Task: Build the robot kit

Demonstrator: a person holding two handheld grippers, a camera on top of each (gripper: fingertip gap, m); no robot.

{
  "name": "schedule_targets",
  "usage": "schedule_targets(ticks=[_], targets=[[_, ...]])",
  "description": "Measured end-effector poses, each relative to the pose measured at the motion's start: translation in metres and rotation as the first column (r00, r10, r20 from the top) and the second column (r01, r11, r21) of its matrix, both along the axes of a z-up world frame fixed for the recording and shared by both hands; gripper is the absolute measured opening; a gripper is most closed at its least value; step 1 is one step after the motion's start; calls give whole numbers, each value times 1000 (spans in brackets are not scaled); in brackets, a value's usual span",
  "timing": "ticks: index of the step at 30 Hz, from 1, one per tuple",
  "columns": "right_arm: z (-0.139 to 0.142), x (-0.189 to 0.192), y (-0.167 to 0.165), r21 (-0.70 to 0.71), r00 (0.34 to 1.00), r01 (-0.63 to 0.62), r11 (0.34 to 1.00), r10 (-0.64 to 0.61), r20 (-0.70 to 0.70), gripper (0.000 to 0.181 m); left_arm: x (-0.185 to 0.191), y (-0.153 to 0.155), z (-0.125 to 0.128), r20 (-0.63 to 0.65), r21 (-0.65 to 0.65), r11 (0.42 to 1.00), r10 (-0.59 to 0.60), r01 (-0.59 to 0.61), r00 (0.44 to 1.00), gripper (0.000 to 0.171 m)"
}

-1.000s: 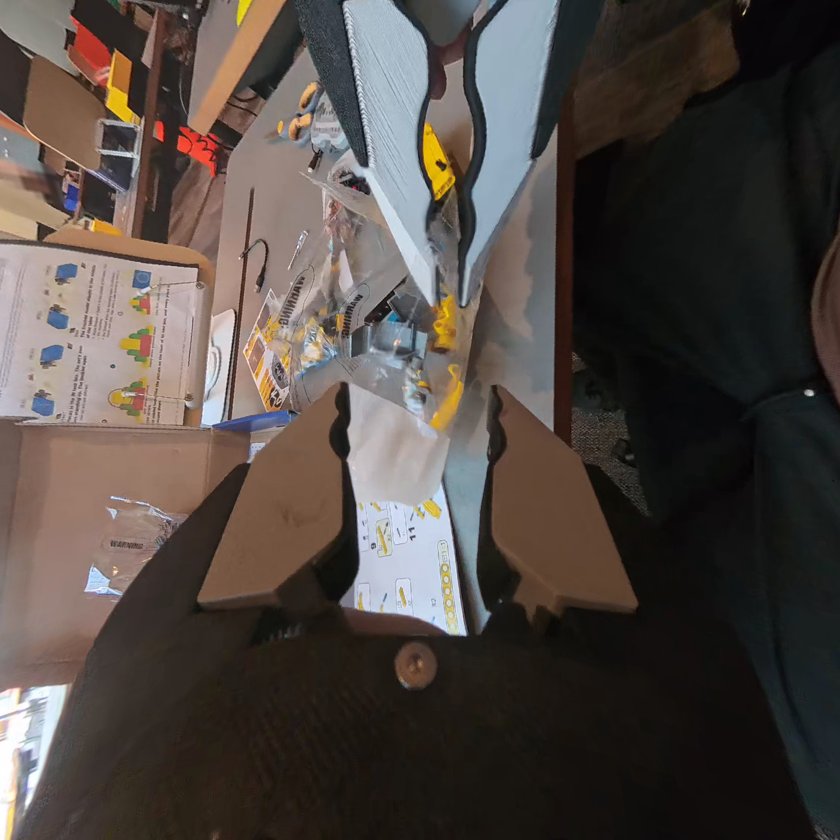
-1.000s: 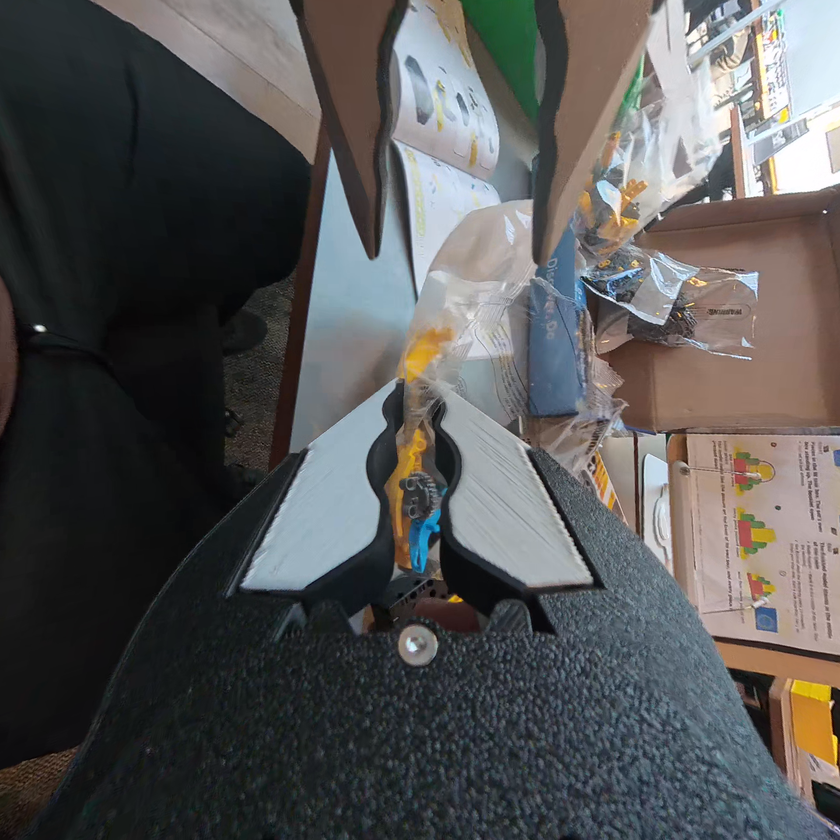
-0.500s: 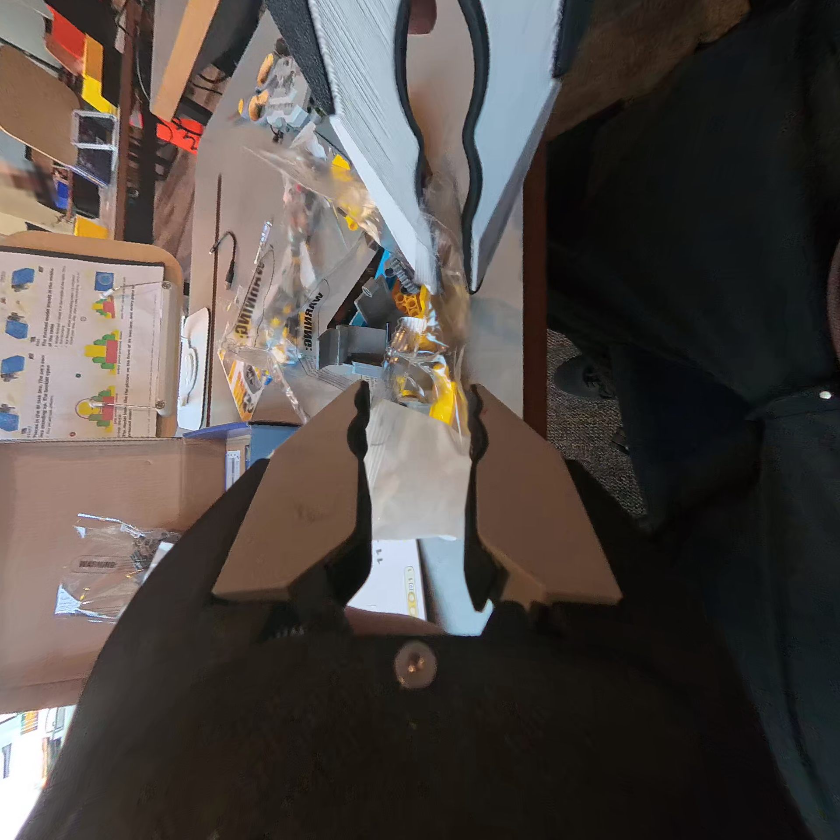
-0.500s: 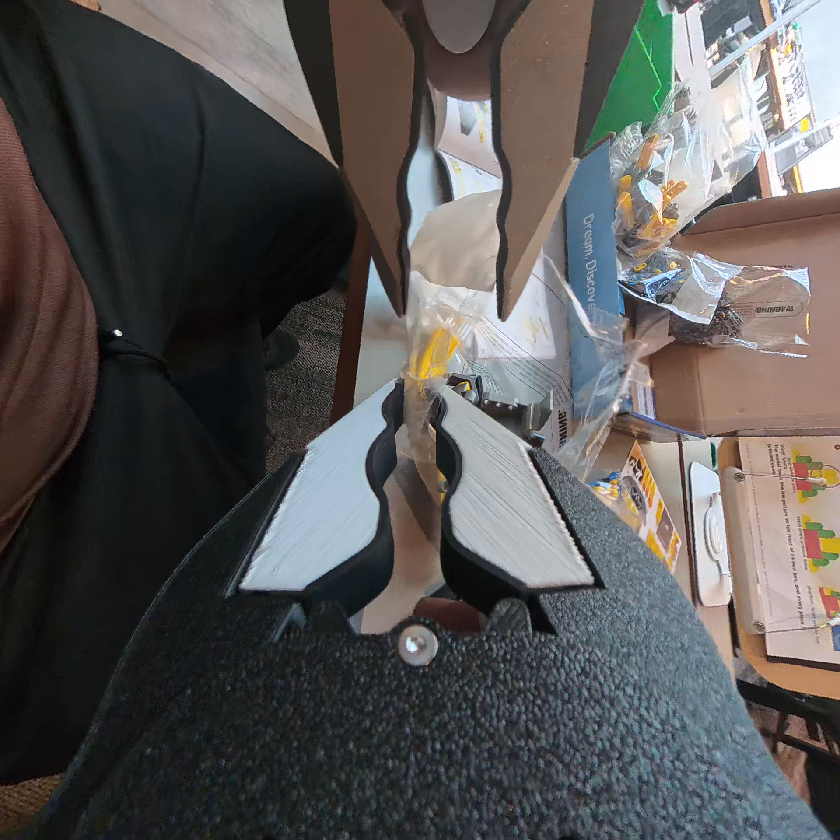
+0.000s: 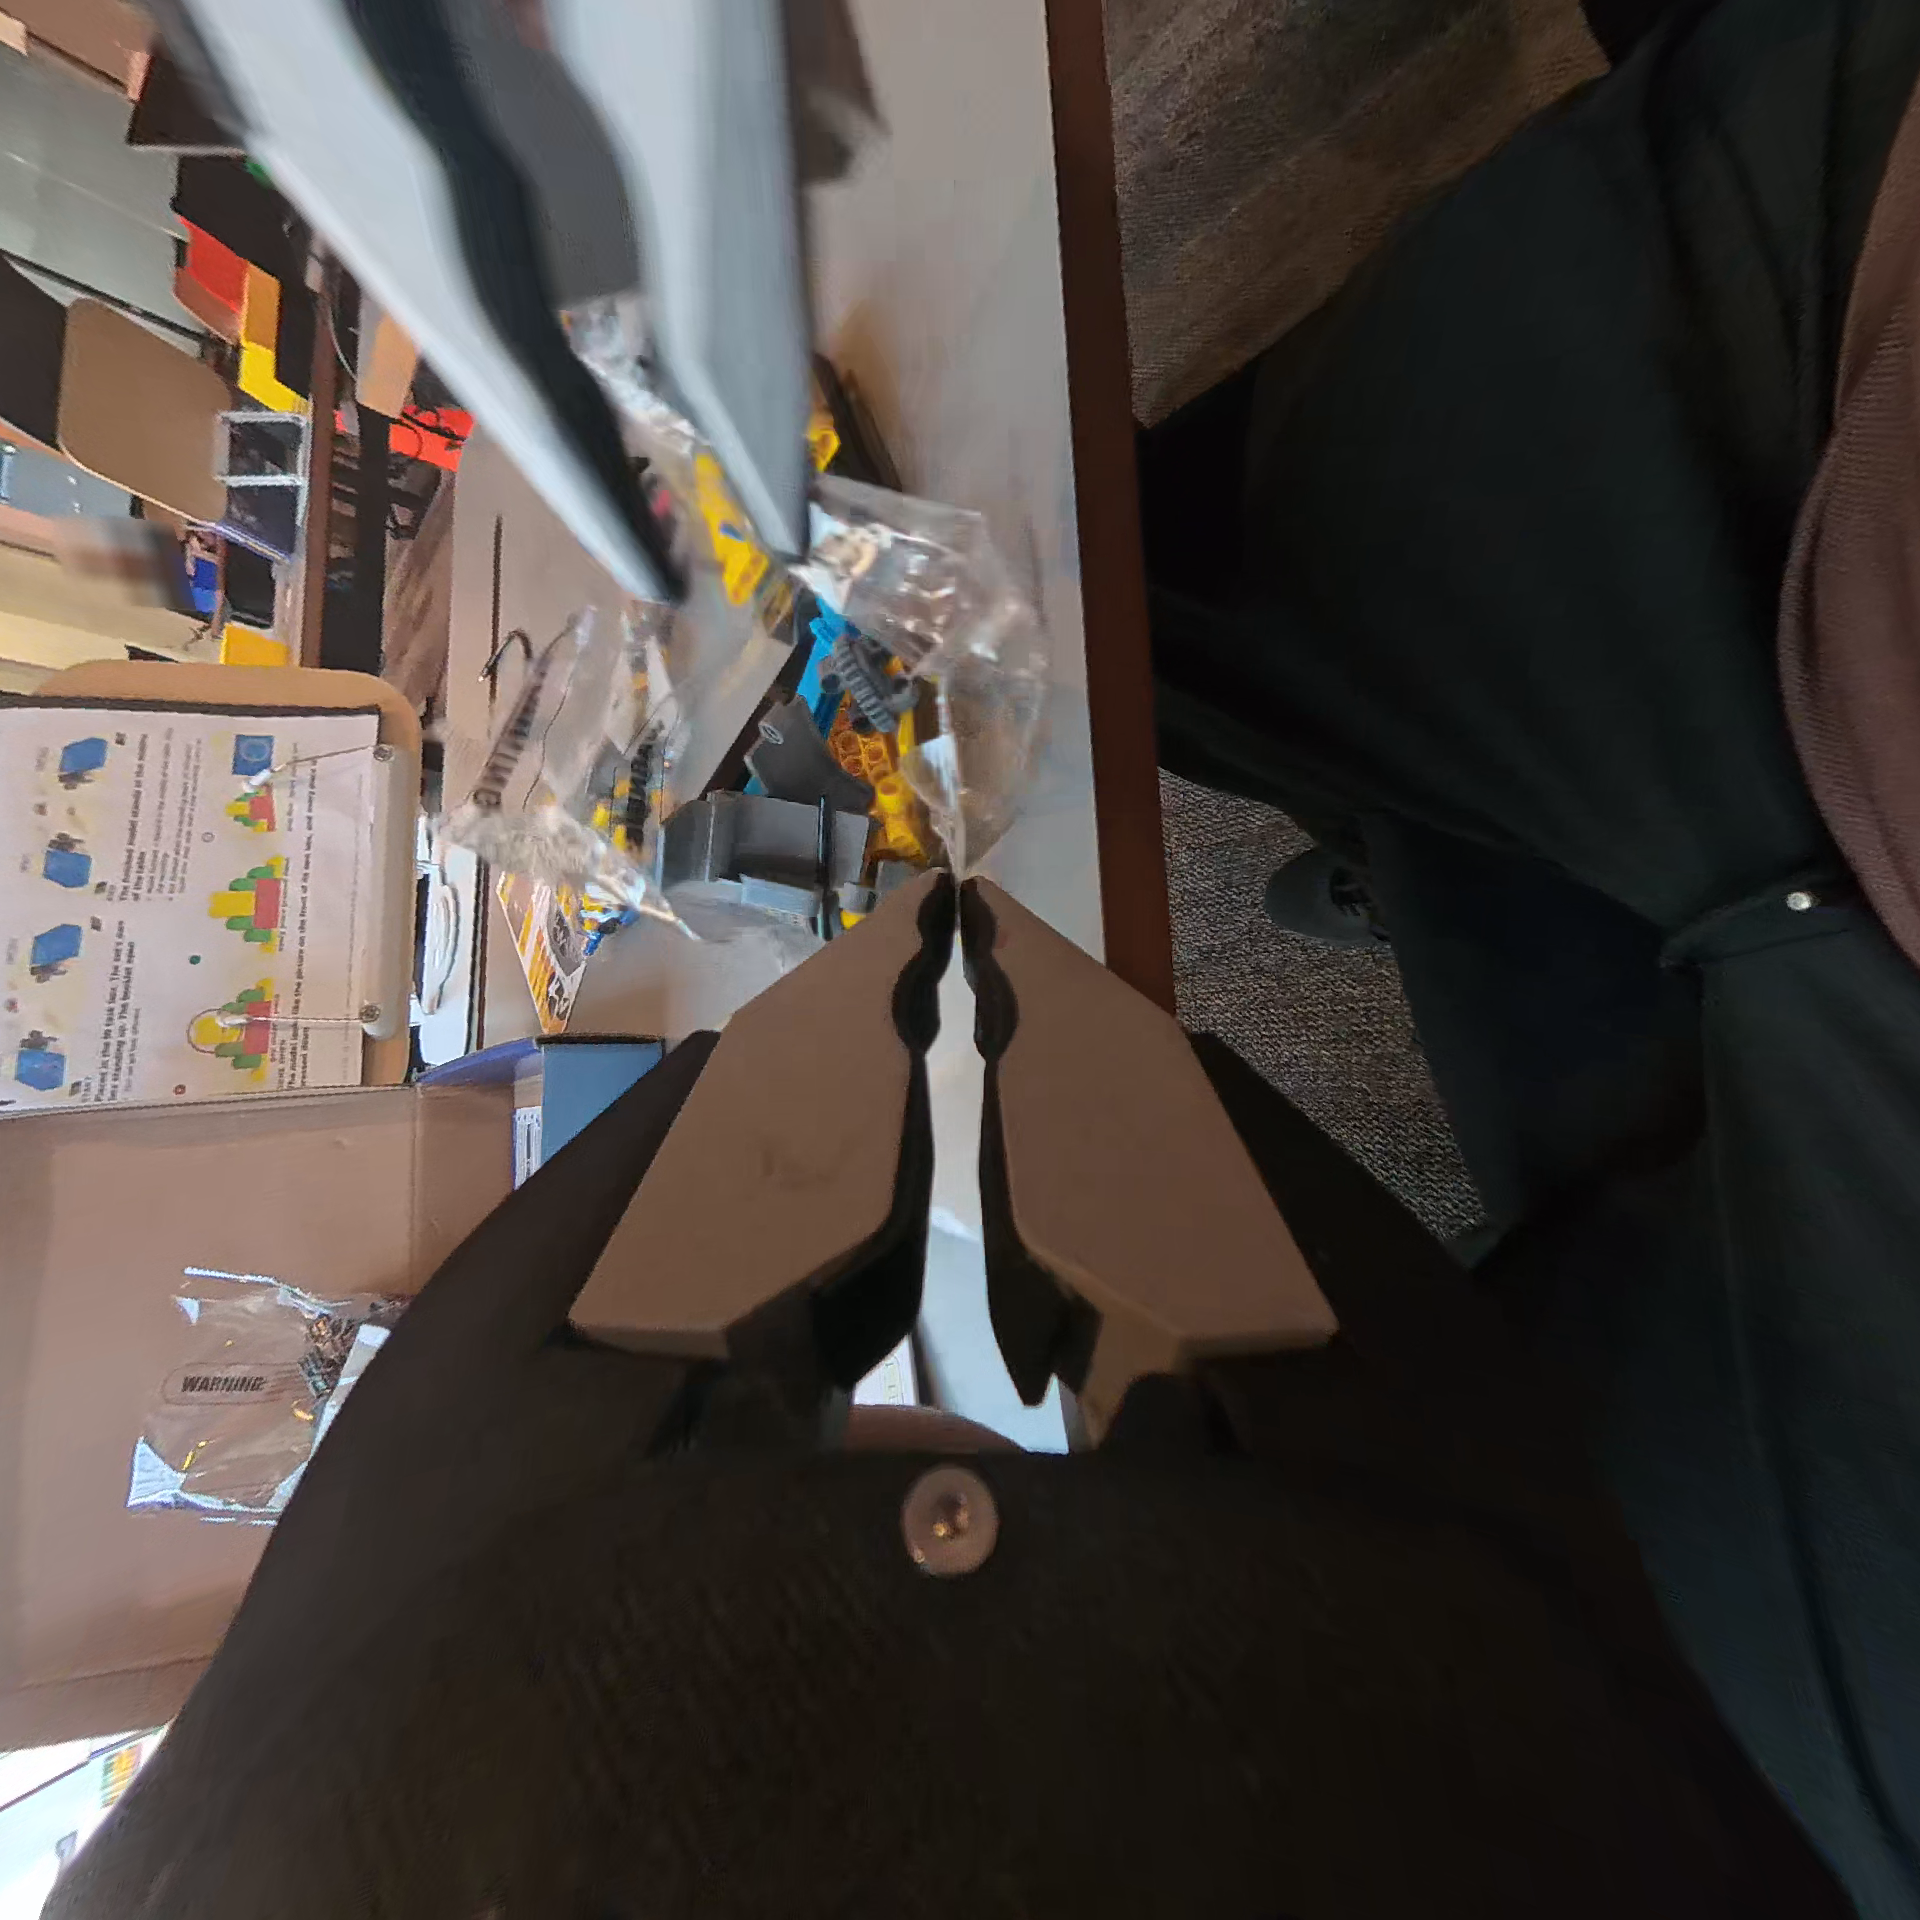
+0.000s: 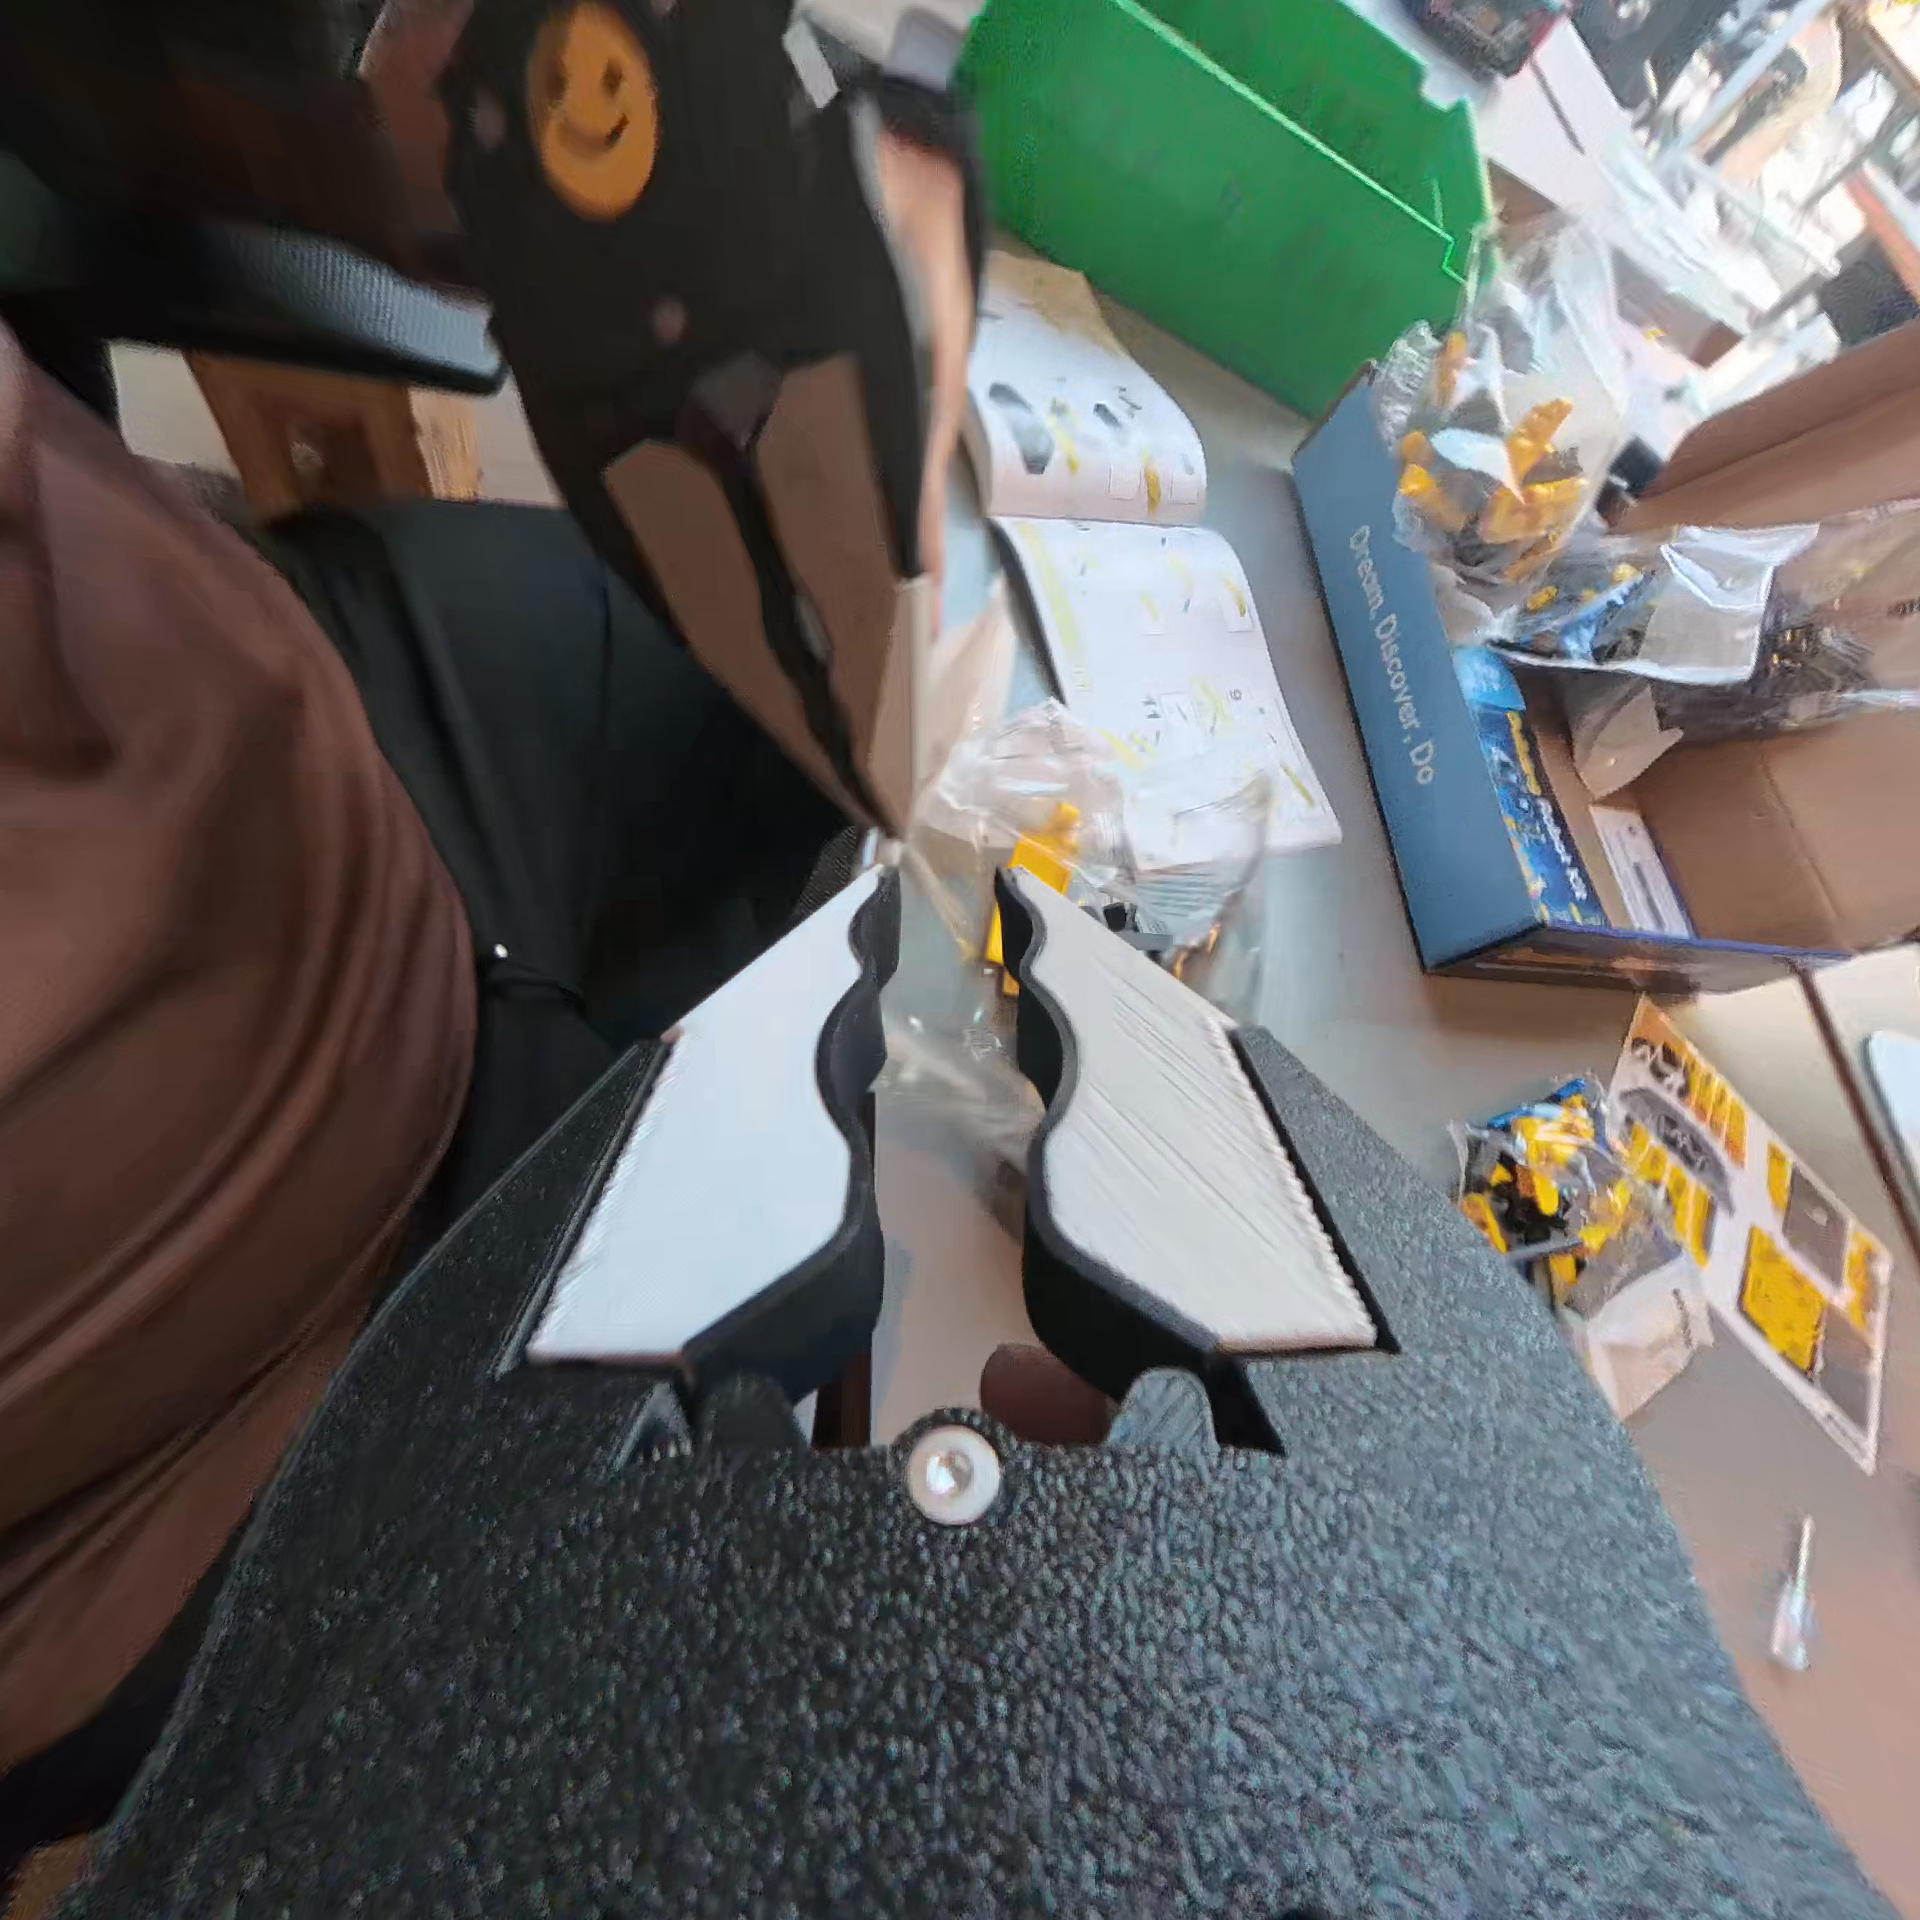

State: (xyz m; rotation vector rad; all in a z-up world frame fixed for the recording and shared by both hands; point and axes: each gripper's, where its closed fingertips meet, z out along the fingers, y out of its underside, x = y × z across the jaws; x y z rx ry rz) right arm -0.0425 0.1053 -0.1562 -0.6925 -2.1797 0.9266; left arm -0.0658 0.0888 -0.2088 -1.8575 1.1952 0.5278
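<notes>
Tightly pinched crinkly clear bag (image 5: 940,665), tan tongs (image 5: 952,885)

Your tan-fingered left gripper (image 5: 954,896) nips a clear bag (image 5: 914,665) of yellow, grey and blue parts; navy box (image 6: 1455,727) at two o'clock, green bin (image 6: 1205,177) behind.

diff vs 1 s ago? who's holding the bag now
The left gripper, open around the clear parts bag before, has shut on the bag's corner. The right gripper, earlier clamped on that bag, has opened and let go. The cardboard box, blue box and instruction booklet stayed put.
</notes>
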Motion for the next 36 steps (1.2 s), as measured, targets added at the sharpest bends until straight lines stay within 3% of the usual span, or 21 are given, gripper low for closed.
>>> schedule_targets(ticks=[3,6,9,13,16,19,24,26,29,31,32,36], targets=[[17,-11,21,-26,989,124,992,-121,81,19,4,3,-4,-27,6,1000,-4,4,1000,0],[3,-10,22,81,955,157,984,-172,241,20,7,13,-1,-8,28,999,32,-32,999,0],[-18,-12,21,245,943,172,954,-231,239,16,10,17,-2,5,37,998,47,-47,999,0],[-37,-16,32,282,907,251,926,-327,267,14,17,17,-3,41,33,999,41,-42,998,0],[-47,-25,55,410,873,331,850,-441,209,15,18,18,-2,36,45,998,43,-45,998,0],[-42,-39,50,379,873,385,842,-465,146,22,11,21,3,80,60,995,73,-78,994,0],[-66,-43,55,340,839,373,863,-470,272,27,9,19,2,88,59,994,87,-93,992,0],[-67,-44,63,377,835,387,841,-493,244,26,9,16,0,84,53,994,87,-92,993,0],[-57,-47,66,375,846,407,833,-499,190,22,3,8,3,92,46,994,93,-97,991,14],[-56,-46,55,305,859,388,870,-461,223,19,1,0,9,145,37,995,88,-94,986,56],[-55,-45,54,286,859,389,876,-457,231,19,1,-5,12,180,28,996,79,-86,980,65],[-59,-44,59,263,851,400,878,-462,248,20,-33,-14,12,163,18,986,158,-163,974,72]])
